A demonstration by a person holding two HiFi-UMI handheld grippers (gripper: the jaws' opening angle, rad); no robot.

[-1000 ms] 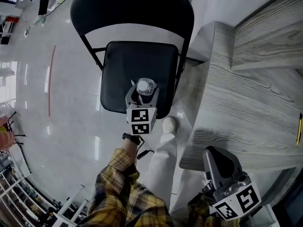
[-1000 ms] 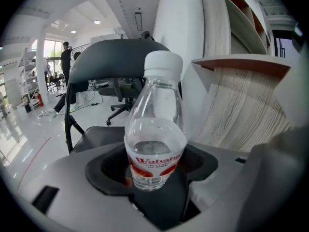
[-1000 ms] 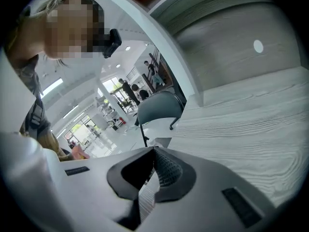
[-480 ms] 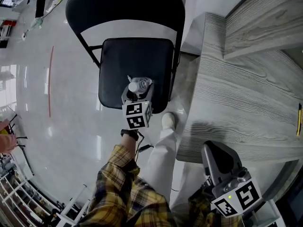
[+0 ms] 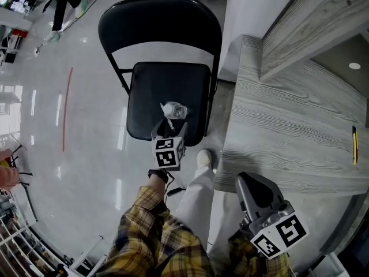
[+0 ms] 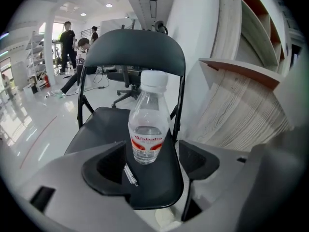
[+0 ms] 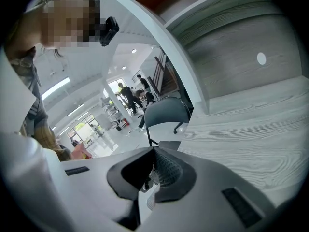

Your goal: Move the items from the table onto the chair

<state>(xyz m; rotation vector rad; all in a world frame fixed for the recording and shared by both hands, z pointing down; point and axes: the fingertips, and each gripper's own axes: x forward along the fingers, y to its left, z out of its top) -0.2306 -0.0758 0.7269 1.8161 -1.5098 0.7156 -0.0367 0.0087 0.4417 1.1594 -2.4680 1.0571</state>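
The grey wood-grain bench (image 5: 288, 137) carries one thin yellow-and-black stick (image 5: 354, 145) near its right edge. Just beside the bench's left edge a black chair (image 5: 167, 79) stands on the glossy floor (image 5: 86, 131). A clear bottle (image 5: 174, 110) stands upright near the seat's front edge.

Floor: glossy white floor (image 5: 86, 131), reflecting the overhead light and marked with one thin red line (image 5: 67, 108). A white wall panel (image 5: 245, 10) rises beside the grey wood-grain bench (image 5: 288, 137), which carries a raised shelf of the same wood grain (image 5: 311, 16). A black folding chair (image 5: 167, 91) stands just beside the bench. Far end: black swivel office chair (image 6: 126, 81), white shelving rack (image 6: 37, 52), recessed ceiling lights (image 6: 109, 5).
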